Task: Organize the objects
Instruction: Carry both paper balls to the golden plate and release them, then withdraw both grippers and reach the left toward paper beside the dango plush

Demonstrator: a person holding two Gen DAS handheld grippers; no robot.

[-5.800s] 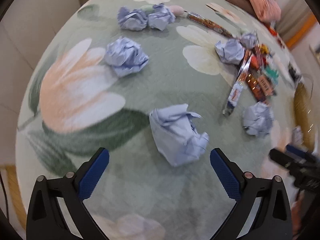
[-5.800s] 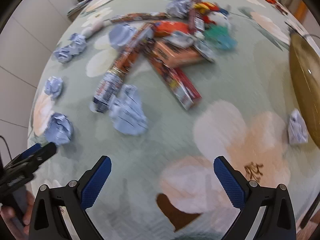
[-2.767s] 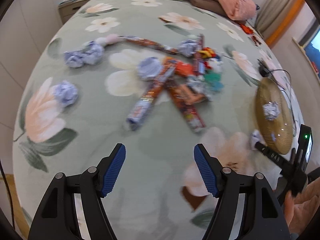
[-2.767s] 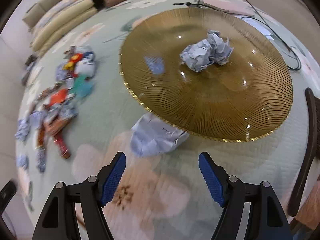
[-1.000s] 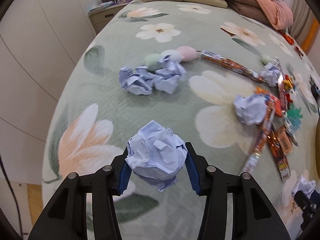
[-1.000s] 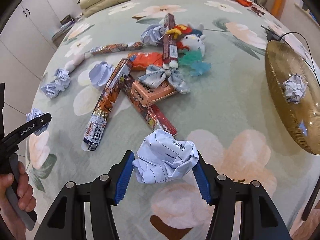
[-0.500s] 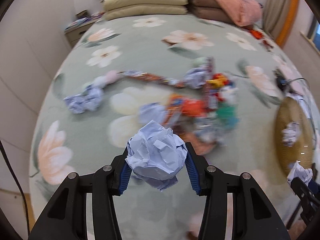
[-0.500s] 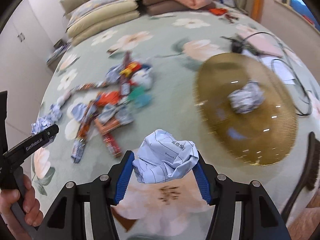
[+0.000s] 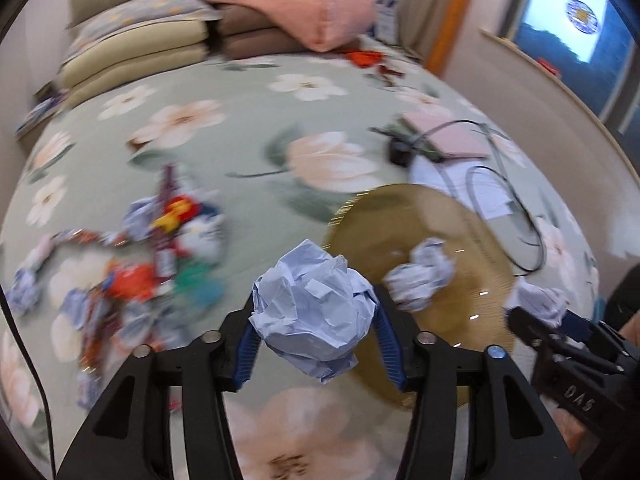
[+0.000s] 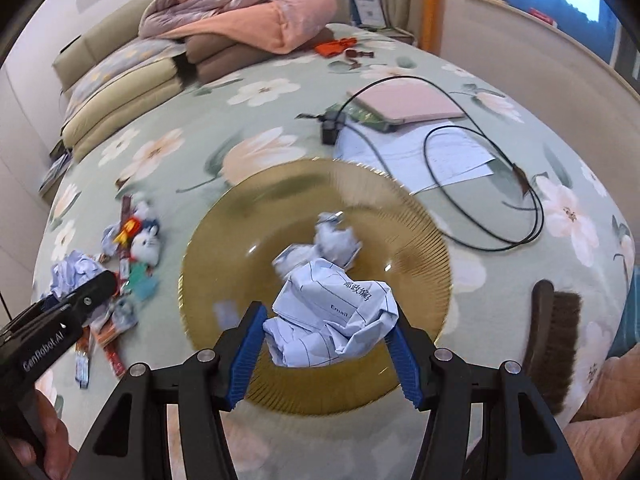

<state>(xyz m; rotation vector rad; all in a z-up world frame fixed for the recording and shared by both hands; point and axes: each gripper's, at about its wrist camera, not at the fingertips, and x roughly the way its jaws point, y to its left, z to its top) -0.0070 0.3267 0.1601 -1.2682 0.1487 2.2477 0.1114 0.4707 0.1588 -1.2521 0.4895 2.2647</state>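
My left gripper holds a crumpled pale blue paper ball between its blue pads, just left of the gold ribbed plate; its jaws are opening. My right gripper hangs over the plate with a crumpled white lined paper ball between its pads, and its jaws are opening too. Crumpled paper lies in the plate's middle. The left wrist view shows the right gripper at the plate's right edge.
Snack wrappers, small toys and more paper balls litter the floral bedspread left of the plate. A black cable, loose sheets and a pink device lie behind it. A brown brush lies to its right. Pillows and blankets are at the back.
Both grippers have swung right across the bed with their paper balls, from the wrapper pile to the gold plate. The right one now hangs over it.
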